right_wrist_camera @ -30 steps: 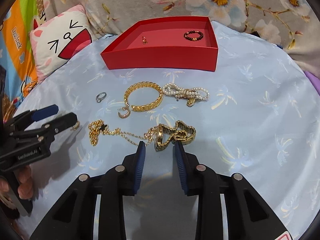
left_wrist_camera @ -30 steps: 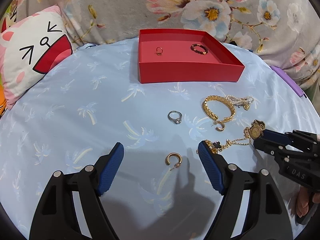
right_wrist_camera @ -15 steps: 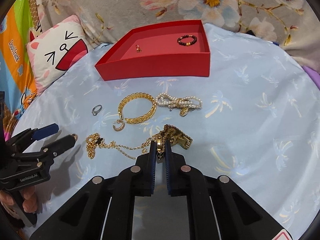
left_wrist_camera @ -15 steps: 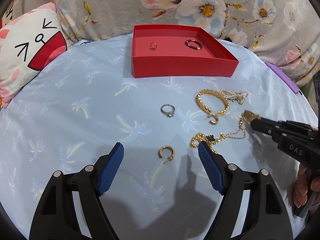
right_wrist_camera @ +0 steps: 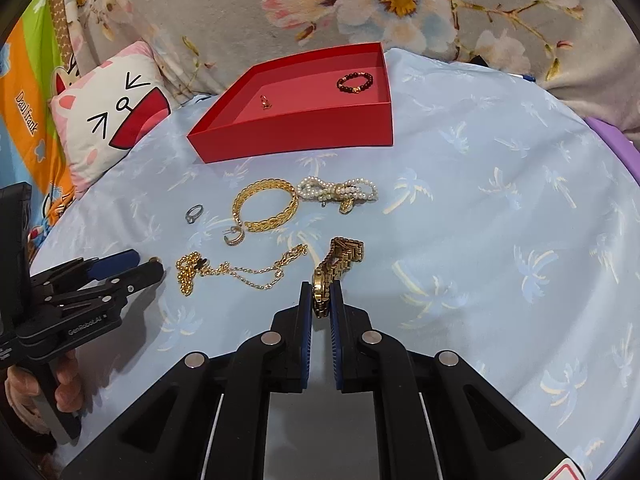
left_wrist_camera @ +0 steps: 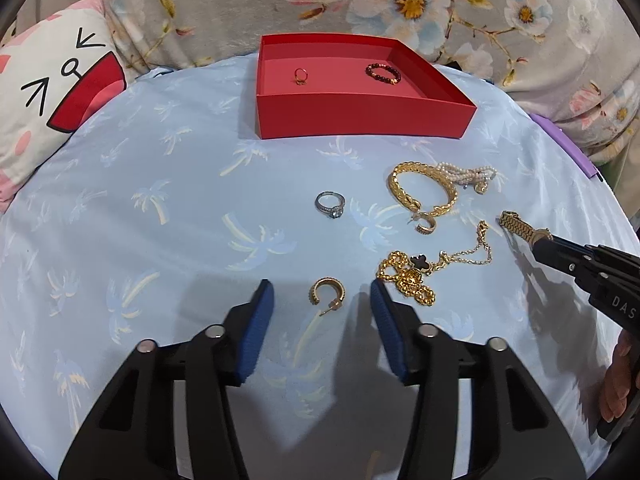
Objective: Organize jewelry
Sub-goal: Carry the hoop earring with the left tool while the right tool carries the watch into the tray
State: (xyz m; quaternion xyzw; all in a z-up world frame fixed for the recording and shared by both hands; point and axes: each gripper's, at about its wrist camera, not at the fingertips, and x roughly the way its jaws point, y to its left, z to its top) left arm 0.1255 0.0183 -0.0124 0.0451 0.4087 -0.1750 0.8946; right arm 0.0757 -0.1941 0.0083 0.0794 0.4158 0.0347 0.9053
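My right gripper [right_wrist_camera: 321, 304] is shut on a gold watch [right_wrist_camera: 336, 268], its band trailing forward; it also shows in the left wrist view [left_wrist_camera: 520, 229]. My left gripper [left_wrist_camera: 322, 304] is open, its fingers either side of a gold hoop earring [left_wrist_camera: 327, 294] on the blue cloth. A gold chain necklace [left_wrist_camera: 416, 276], a second hoop earring [left_wrist_camera: 424, 224], a gold bangle [left_wrist_camera: 420, 196], a pearl bracelet [left_wrist_camera: 468, 174] and a silver ring [left_wrist_camera: 330, 205] lie on the cloth. The red box [left_wrist_camera: 360, 120] holds a small ring [left_wrist_camera: 300, 76] and a dark bead bracelet [left_wrist_camera: 383, 73].
A cat-face cushion [left_wrist_camera: 48, 100] lies at the left. Floral fabric [left_wrist_camera: 400, 0] rises behind the box. A purple edge [left_wrist_camera: 568, 148] shows at the right rim of the cloth.
My right gripper closed on the gold watch and lifted it off the necklace. My left gripper moved forward around the hoop earring and narrowed a little.
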